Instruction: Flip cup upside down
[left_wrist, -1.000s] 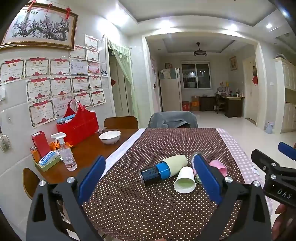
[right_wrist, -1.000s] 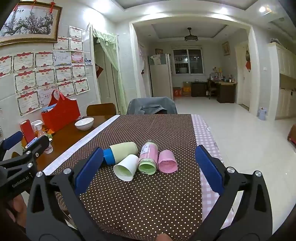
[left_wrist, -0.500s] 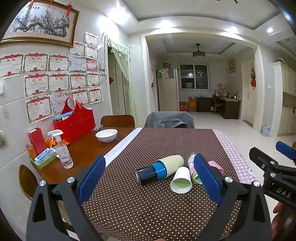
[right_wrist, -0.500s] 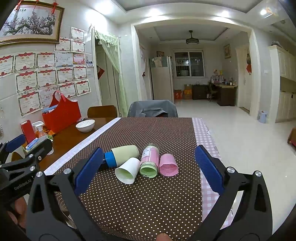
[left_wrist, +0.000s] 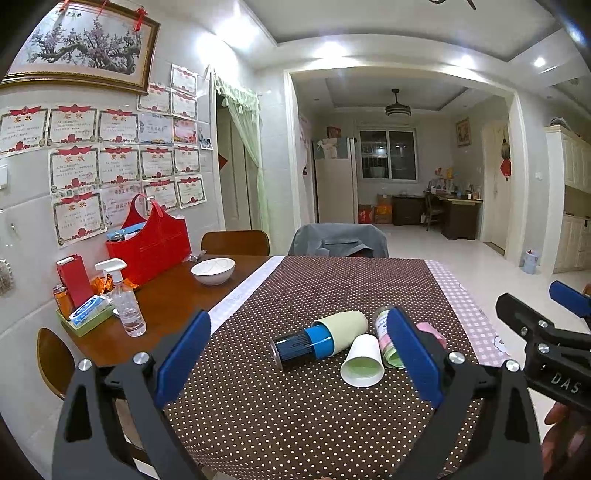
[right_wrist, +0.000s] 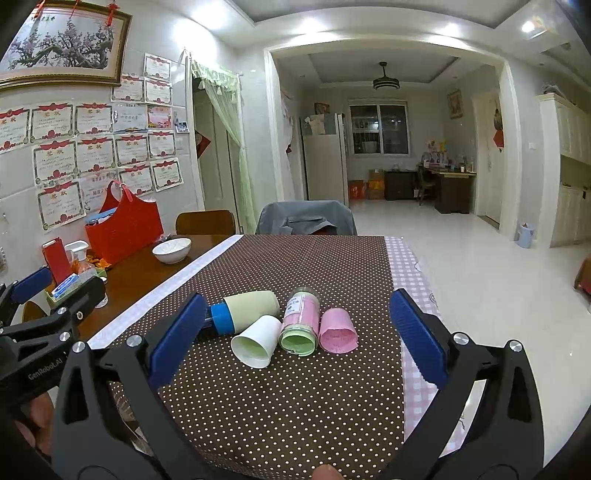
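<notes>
As the white cup (right_wrist: 256, 346) is lying on its side, mouth facing near, both grippers, left (left_wrist: 295, 363) and right (right_wrist: 297, 338), are hovering wide open and empty, likely lining up a grasp.

Certificates (left_wrist: 110, 158) cover the tiled wall; ceiling lights (right_wrist: 386, 83) glow.

Four cups lie on their sides in a close row on the dotted brown cloth of the desk (right_wrist: 303, 406). The white paper cup (right_wrist: 257, 343) has its open mouth toward the cameras. The pink cup (right_wrist: 337, 331) lies at the right end. A pink-and-green tumbler (right_wrist: 301, 322) lies between them, and a sage-green tumbler (left_wrist: 341, 328) with a blue band lies leftmost.
</notes>
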